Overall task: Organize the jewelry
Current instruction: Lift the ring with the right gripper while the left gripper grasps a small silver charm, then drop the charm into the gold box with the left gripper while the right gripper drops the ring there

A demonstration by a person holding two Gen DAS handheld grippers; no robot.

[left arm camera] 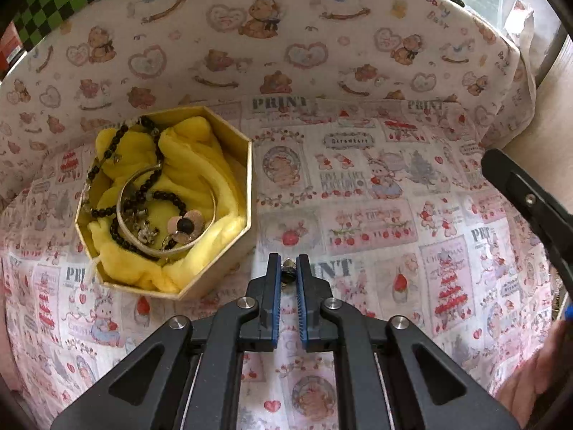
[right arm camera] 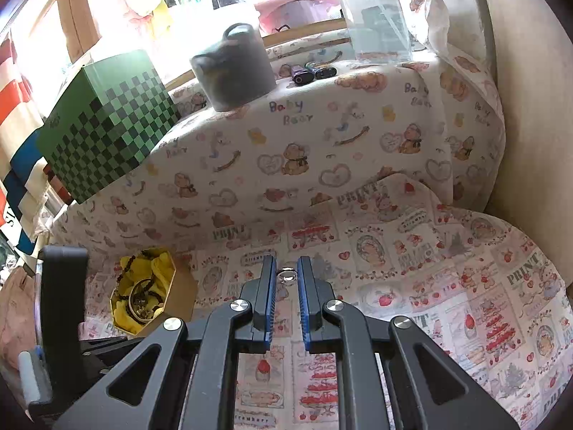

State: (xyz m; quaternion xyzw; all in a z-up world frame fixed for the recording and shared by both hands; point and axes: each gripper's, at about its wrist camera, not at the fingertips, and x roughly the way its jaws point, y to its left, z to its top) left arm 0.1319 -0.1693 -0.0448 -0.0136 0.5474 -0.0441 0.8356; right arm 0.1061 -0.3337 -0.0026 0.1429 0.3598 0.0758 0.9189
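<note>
A hexagonal gold box [left arm camera: 229, 240] lined with yellow cloth sits on the patterned cloth, left of centre. In it lie a black bead necklace [left arm camera: 107, 154], a silver bangle [left arm camera: 161, 247] and a flower piece [left arm camera: 184, 227]. My left gripper [left arm camera: 288, 268] is shut on a small dark earring [left arm camera: 287, 267], just right of the box's near corner. My right gripper [right arm camera: 286, 272] is shut on a silver ring [right arm camera: 287, 275] above the cloth, right of the box [right arm camera: 179, 294]. The right gripper's body shows at the right edge of the left wrist view [left arm camera: 530, 200].
A cloth-covered raised ledge [right arm camera: 304, 136] runs along the back. On it stand a green checkered box [right arm camera: 107, 129], a grey bucket [right arm camera: 232, 68], a clear plastic container [right arm camera: 376, 18] and small dark items [right arm camera: 315, 71]. A wall [right arm camera: 530, 107] rises at right.
</note>
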